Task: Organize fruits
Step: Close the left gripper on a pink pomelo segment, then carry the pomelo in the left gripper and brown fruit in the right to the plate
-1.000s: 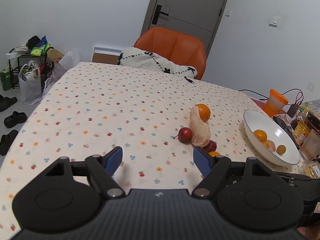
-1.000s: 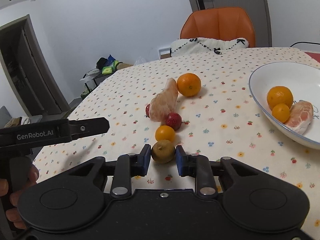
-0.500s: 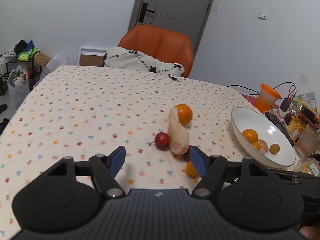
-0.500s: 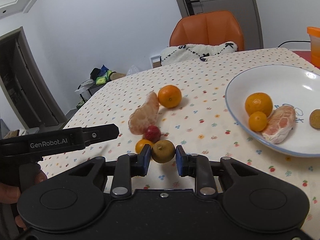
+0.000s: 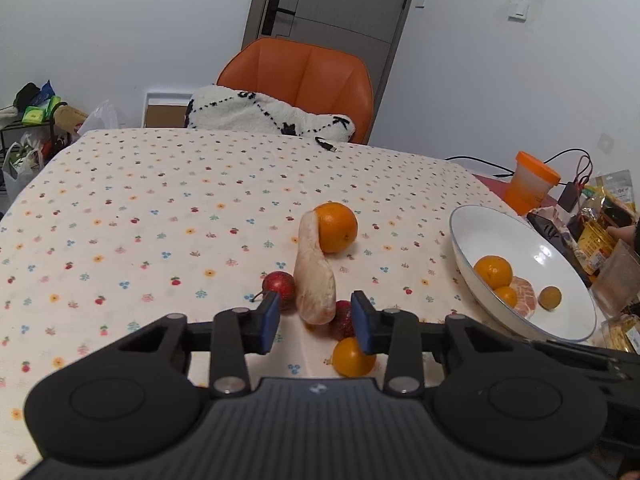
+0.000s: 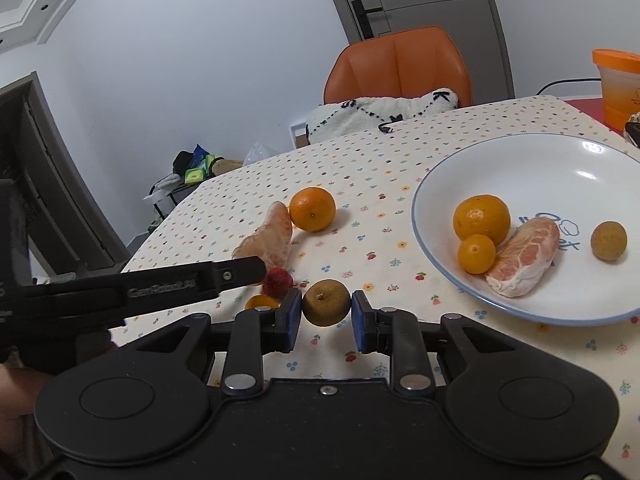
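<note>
**A:** Carrying, I'd say. The right gripper (image 6: 326, 314) is clamped on a small brown fruit (image 6: 326, 308), held above the table (image 6: 360, 184) just short of the bowl's (image 6: 520, 152) near rim.

**B:** So the next move?

**A:** My guess: travel right, over the rim, lower the fruit into a bare patch of the bowl, then part the fingers. The bowl sits toward the table's right edge, so it is a short trip. Best to drop it clear of the fruit already inside.

**B:** And the left gripper (image 5: 314, 322)?

**A:** Its fingers stand apart, holding nothing. It hovers over the loose cluster near the table's middle, lined up on the near end of the peeled wedge (image 5: 314, 284). It looks ready for a pick, but nothing is gripped yet.

**B:** Count for me. In the bowl?

**A:** Four: one orange (image 6: 482, 220), one small orange (image 6: 476, 254), one peeled wedge (image 6: 524, 256), one brown fruit (image 6: 608, 240).

**B:** On the table?

**A:** Five: one orange (image 5: 336, 228) touching the wedge's far end, the wedge itself, two red berries, one (image 5: 280, 286) on its left and one (image 5: 342, 320) by its near end, and one small orange (image 5: 352, 356) nearest the table's front edge.

**B:** Plus the one in the air.

**A:** Ten fruits in all. Beyond the far edge stands an orange chair (image 5: 296, 80) with a cushion (image 5: 268, 116); an orange cup (image 5: 532, 182) is at the right edge.
</note>
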